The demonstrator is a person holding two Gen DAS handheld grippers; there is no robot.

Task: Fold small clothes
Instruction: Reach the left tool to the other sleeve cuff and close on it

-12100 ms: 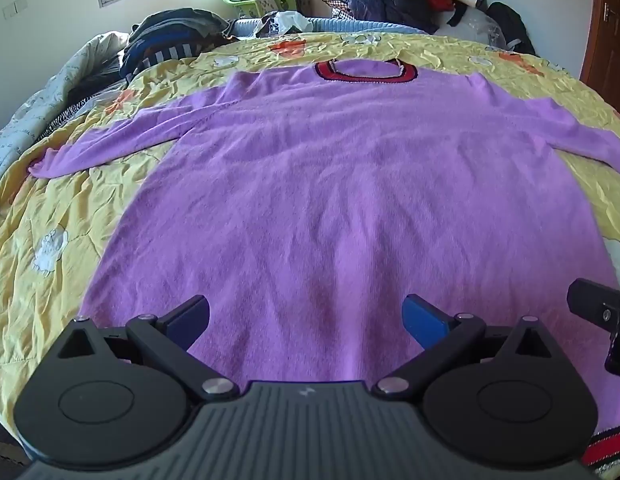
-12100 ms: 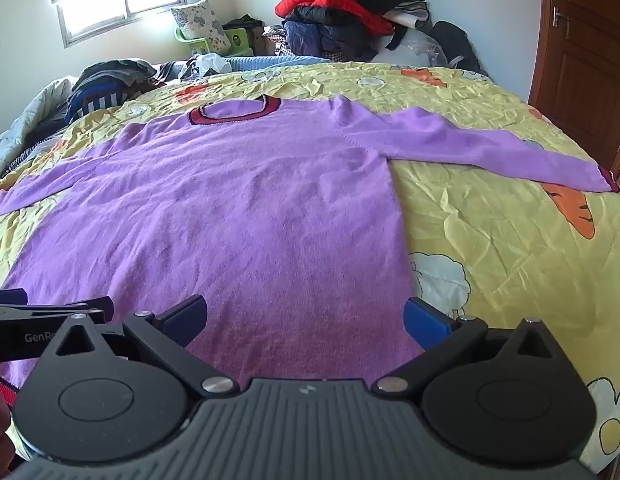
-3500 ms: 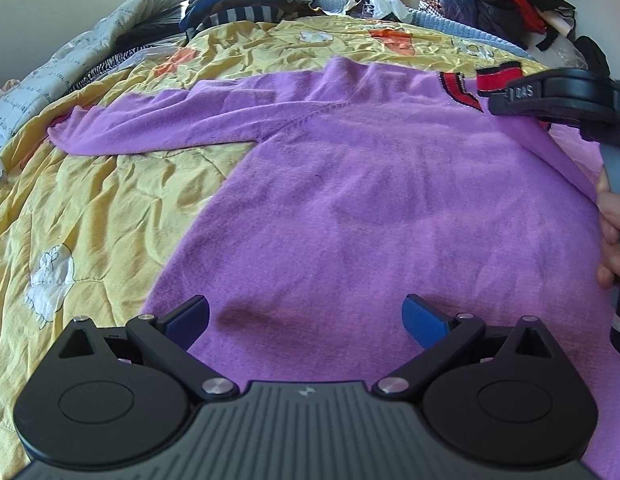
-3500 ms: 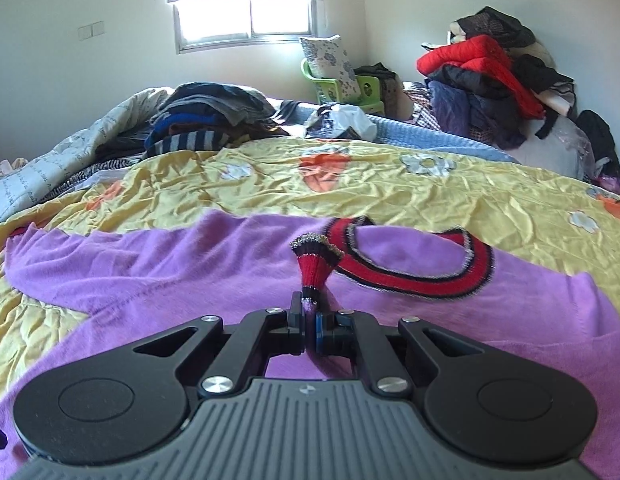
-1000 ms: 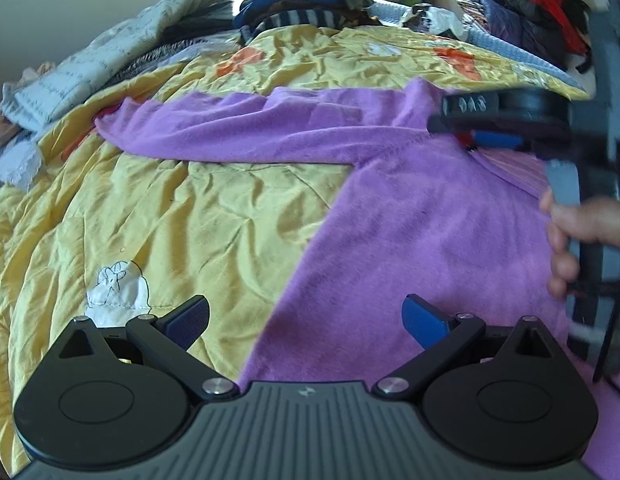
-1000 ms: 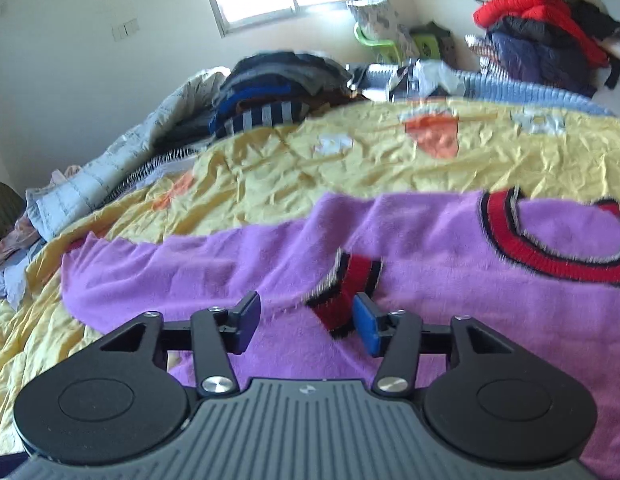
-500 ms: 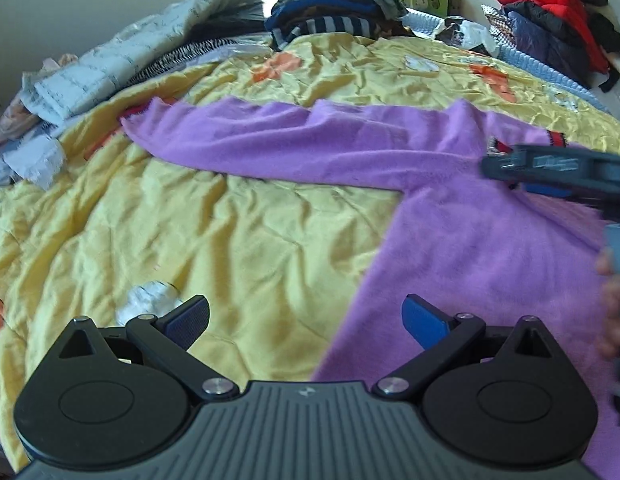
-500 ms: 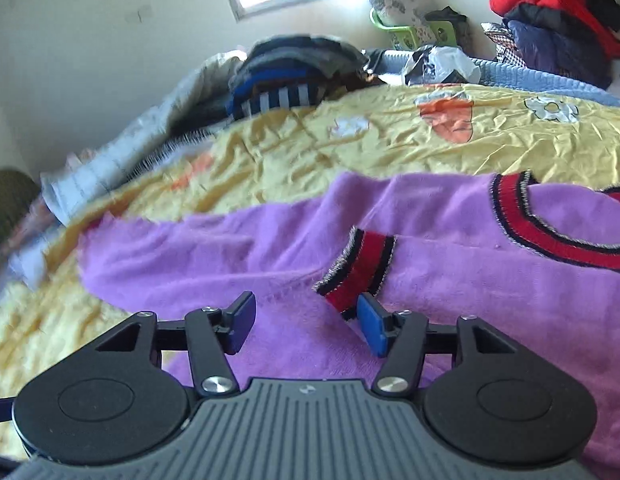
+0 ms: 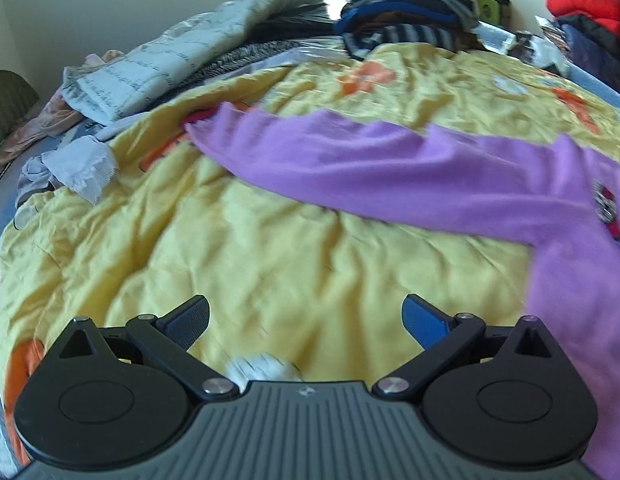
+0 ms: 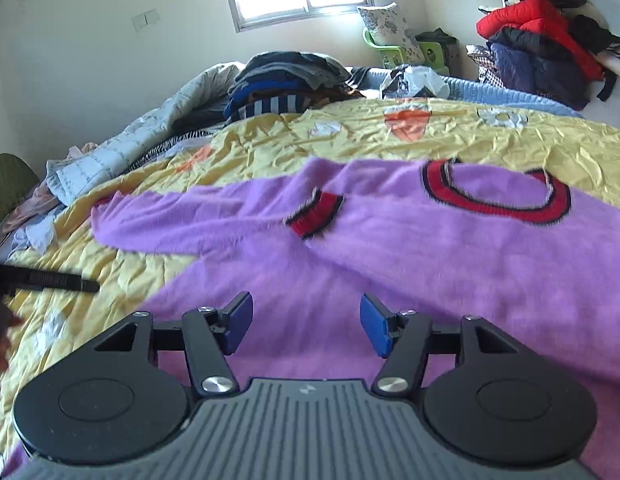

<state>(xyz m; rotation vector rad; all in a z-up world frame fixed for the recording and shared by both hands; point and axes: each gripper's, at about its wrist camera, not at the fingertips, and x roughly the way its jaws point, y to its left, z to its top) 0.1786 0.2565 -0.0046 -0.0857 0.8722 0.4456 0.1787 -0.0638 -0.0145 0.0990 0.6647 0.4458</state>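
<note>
Since 3.5 s ago, right gripper (image 10: pixel 306 326) has let go of the red cuff (image 10: pixel 314 215); its blue fingers (image 10: pixel 373 329) now stand apart with nothing between them, hovering low over the body of the purple sweater (image 10: pixel 429 264). Left gripper (image 9: pixel 306 322) has swung off the sweater body and now sits over bare yellow quilt (image 9: pixel 270 256), fingers (image 9: pixel 423 320) spread wide, holding nothing.

Pose: both grippers low and roughly level, looking across the bed toward the far wall. In the right view the left gripper's black tip (image 10: pixel 50 280) shows at the left edge, over the quilt.

Sweater: one, lying flat on the quilt, red-trimmed collar (image 10: pixel 495 196) toward the far side. One sleeve is folded inward across the chest, its cuff resting left of the collar. Other sleeve (image 9: pixel 369 172) still extended, long axis running left from the shoulder, slightly toward the far side, its end near the quilt's left border.

Count: one sweater, two sleeves, one collar, two grippers. One stack of folded dark clothes (image 10: pixel 286 80) beyond the quilt; one heap of red and dark jackets (image 10: pixel 541 48) at right.
</note>
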